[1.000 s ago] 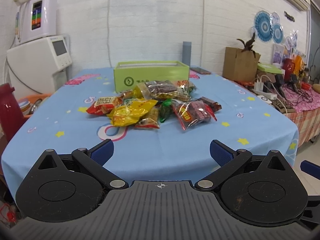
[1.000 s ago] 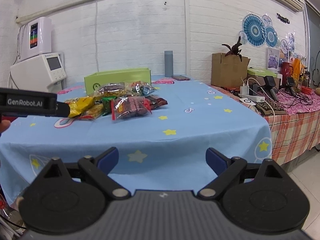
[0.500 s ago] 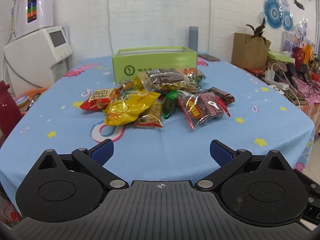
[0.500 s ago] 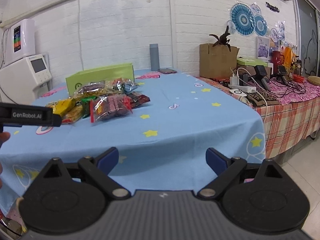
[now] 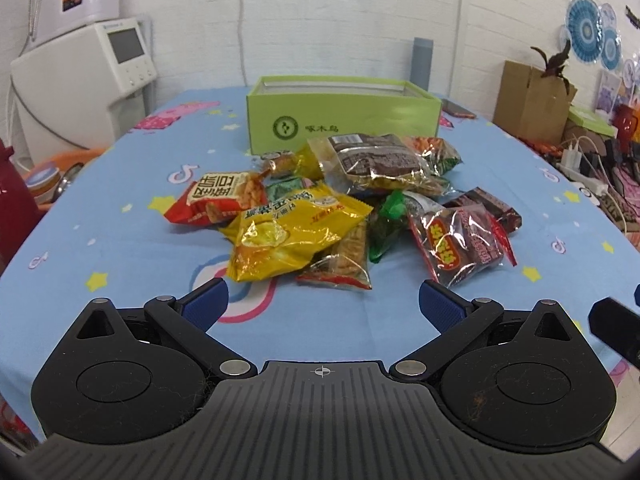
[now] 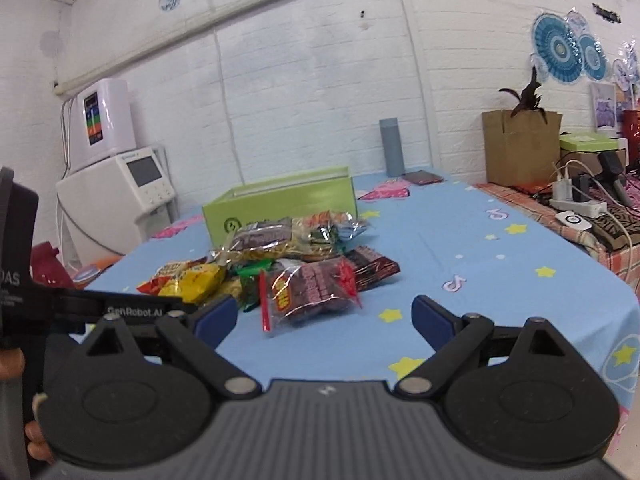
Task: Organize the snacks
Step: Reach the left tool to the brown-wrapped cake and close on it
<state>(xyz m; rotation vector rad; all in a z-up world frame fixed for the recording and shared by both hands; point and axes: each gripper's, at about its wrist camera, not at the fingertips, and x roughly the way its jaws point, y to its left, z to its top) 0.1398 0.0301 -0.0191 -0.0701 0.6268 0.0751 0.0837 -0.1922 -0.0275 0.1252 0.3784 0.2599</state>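
A pile of snack packets lies mid-table on the blue cloth: a yellow bag, a red bag, a clear pack of dark bars and a brown pack. An open green box stands behind the pile. My left gripper is open and empty, just short of the yellow bag. My right gripper is open and empty, near the clear pack of dark bars. The green box also shows in the right wrist view.
A white appliance and a red flask stand off the table's left. A grey cylinder and a phone sit at the back. A side table with cables and a cardboard box is at the right.
Both grippers have moved forward toward the snack pile, which now looks larger and closer. Both stayed open and nothing was picked up.
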